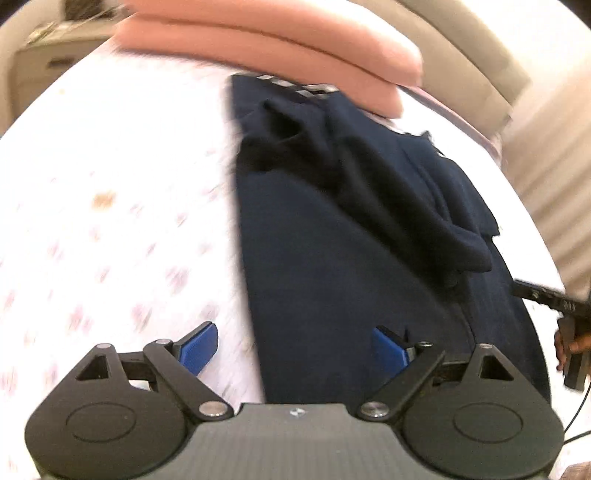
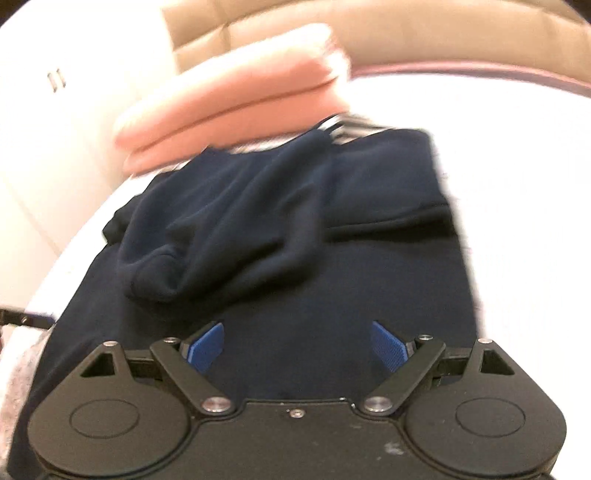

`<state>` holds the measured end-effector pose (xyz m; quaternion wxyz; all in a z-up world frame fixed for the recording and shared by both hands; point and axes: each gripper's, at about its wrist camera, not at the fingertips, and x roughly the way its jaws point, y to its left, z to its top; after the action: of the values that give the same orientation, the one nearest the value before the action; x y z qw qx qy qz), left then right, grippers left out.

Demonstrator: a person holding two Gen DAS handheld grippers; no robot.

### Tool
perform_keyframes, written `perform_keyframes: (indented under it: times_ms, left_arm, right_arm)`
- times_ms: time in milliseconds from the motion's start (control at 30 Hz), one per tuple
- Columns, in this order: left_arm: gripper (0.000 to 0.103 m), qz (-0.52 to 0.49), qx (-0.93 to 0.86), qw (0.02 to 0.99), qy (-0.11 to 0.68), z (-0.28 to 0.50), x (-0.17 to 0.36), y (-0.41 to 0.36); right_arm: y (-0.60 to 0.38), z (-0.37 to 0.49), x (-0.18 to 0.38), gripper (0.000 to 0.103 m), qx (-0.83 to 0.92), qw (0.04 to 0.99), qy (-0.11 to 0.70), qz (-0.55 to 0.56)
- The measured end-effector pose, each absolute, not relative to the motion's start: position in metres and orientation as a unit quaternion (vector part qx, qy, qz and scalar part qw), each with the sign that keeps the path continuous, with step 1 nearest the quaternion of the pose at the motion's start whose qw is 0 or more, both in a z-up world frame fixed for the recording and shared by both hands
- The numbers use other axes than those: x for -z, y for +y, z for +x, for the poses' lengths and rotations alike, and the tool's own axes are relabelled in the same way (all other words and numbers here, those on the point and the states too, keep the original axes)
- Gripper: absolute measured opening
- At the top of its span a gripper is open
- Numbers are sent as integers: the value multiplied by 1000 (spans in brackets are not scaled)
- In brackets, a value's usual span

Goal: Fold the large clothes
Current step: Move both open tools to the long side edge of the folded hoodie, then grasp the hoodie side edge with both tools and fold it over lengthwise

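A dark navy garment [image 1: 351,258] lies spread on a white bed with a faint floral print [image 1: 110,221]; a sleeve is bunched across its upper part. My left gripper [image 1: 295,350] hovers open over the garment's left edge, one blue pad above the sheet, the other above the cloth, nothing between them. In the right wrist view the same navy garment [image 2: 295,240] fills the middle, its folded sleeve [image 2: 221,229] heaped on the left. My right gripper [image 2: 297,347] stands open above the garment's near part, empty. The right gripper's body and a hand [image 1: 569,332] show at the left wrist view's right edge.
Two stacked pink pillows [image 1: 277,48] [image 2: 236,99] rest at the head of the bed, just past the garment. A beige padded headboard [image 2: 406,33] stands behind them. A white cabinet [image 2: 44,110] is at the left; a striped cloth edge [image 2: 343,127] peeks from under the garment.
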<state>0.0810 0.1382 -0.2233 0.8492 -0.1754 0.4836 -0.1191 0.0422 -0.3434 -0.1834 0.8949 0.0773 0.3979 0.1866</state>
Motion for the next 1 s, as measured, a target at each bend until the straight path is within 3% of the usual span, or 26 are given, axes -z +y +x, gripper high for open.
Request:
perform_keyframes:
  times_ms: [167, 233, 300, 633, 1000]
  left_arm:
    - [80, -238, 129, 845, 462, 51, 233, 149]
    - [68, -264, 143, 834, 463, 43, 237, 149]
    - [64, -283, 161, 820, 471, 41, 241, 143]
    - [61, -276, 190, 797, 502, 6, 249, 122]
    - [59, -298, 246, 748, 540, -26, 260, 102]
  right_arm:
    - [-400, 2, 182, 103, -123, 908, 383, 117]
    - [-420, -9, 187, 103, -104, 902, 395, 139]
    - [-436, -21, 194, 103, -92, 894, 409, 160]
    - [-469, -63, 216, 103, -150, 835, 460, 261]
    - [-458, -112, 219, 95, -216, 774, 509, 310]
